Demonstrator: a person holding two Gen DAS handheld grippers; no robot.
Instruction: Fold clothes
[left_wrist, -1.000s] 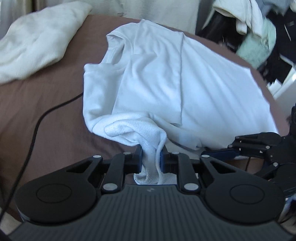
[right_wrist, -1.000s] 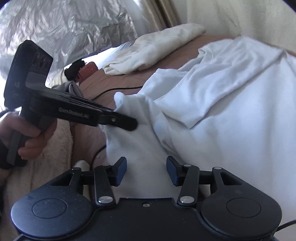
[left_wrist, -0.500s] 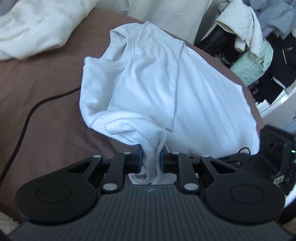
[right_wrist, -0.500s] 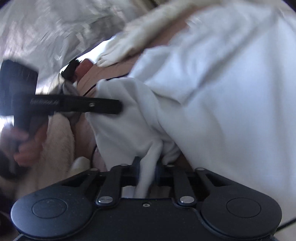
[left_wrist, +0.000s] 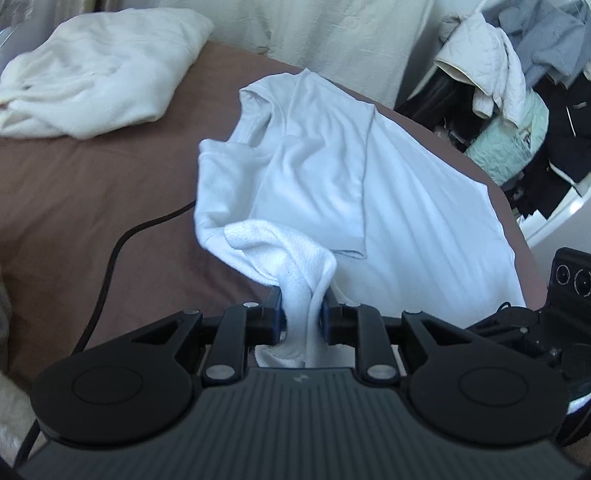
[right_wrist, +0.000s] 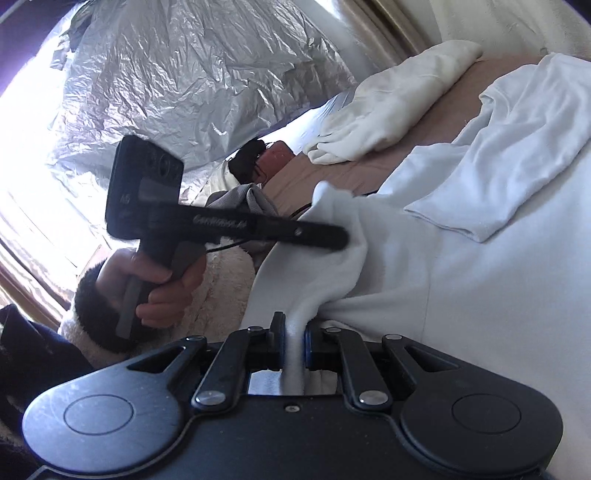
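Now the right tongs (right_wrist: 294, 341), wide apart a second ago, are closing on the white shirt's (left_wrist: 406, 206) hem beside the clamped left tongs (left_wrist: 301, 314), readying the bed-spread (left_wrist: 92, 192) garment for folding.

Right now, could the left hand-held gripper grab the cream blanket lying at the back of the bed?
Probably not yet. The left hand-held gripper is pinching the white T-shirt, its jaws just easing open, and the cream blanket lies far off across bare brown sheet. Nothing blocks the way.
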